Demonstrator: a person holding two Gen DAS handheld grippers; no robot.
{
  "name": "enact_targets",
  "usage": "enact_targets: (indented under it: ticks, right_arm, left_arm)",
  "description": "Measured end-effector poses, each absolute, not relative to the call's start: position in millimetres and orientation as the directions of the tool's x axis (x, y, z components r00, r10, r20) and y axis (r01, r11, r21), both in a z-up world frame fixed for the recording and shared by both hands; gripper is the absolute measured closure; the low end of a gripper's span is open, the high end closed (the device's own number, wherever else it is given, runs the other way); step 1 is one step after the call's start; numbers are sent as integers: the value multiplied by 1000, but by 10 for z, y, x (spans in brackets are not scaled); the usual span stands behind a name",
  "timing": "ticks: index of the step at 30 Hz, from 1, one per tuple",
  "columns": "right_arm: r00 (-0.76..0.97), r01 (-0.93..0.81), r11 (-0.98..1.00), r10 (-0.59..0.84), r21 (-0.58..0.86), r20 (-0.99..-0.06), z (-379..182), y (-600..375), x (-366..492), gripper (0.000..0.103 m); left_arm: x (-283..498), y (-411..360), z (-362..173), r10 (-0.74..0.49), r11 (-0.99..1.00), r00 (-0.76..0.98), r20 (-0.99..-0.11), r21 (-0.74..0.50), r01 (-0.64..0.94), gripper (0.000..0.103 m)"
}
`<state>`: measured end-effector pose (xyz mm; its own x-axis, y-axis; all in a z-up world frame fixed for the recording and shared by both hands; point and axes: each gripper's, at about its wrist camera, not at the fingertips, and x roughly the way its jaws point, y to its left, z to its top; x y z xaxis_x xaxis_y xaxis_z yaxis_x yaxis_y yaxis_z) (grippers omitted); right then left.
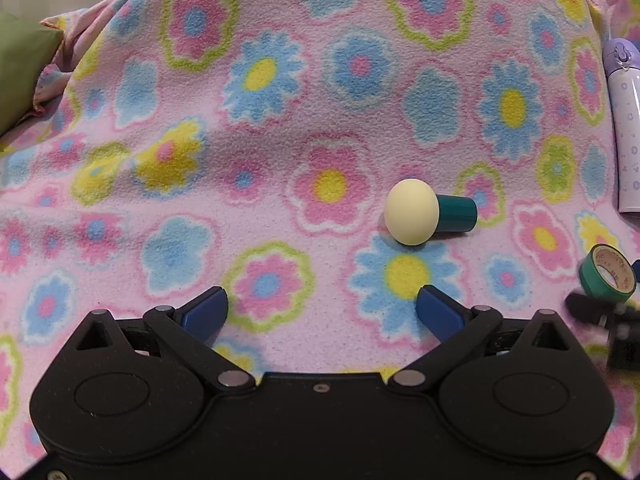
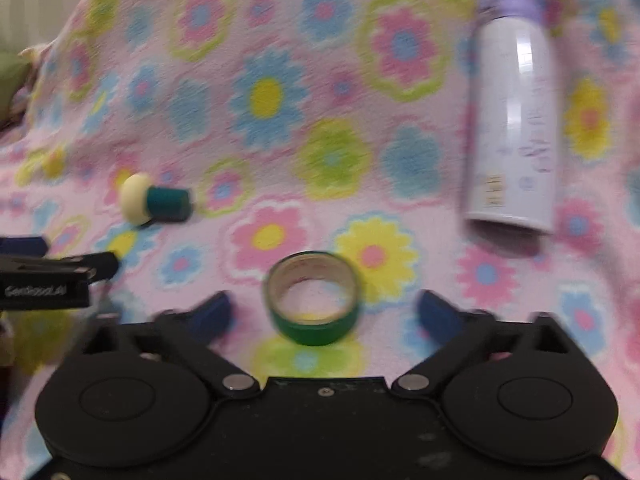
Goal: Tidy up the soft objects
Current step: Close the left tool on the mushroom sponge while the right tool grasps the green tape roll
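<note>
Both grippers spread wide, holding nothing: right gripper (image 2: 322, 314) around the green tape roll (image 2: 313, 298), left gripper (image 1: 322, 308) near the mushroom toy (image 1: 428, 213).

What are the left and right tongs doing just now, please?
Left tongs: open, holding nothing.
Right tongs: open around the tape roll, not gripping it.

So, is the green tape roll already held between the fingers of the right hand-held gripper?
No, the green tape roll lies on the blanket between the open fingers of the right hand-held gripper, touching neither.
</note>
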<state>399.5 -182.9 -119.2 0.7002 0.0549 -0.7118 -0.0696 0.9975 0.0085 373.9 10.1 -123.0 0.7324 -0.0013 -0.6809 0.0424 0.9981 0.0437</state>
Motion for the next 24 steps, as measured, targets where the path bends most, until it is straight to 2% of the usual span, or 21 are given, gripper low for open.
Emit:
enact_targets:
  ticks: [14,19,24]
  right_arm:
    - [700,-73,997,53,3,-712,-1200,-1810,4003,0]
    - [701,-73,997,53,3,-711,-1200,-1807,4003,0]
    - [700,-73,997,54,4,-712,-1198,-1809,4003,0]
  left_arm:
    - [3719,109,-1203,-6,998,733,-680,38,43,4]
    - [3630,30,-1085,-5,996,763,-646,64,61,5]
    - [3636,-211,-927,-63,989,779,-624,66,133,5]
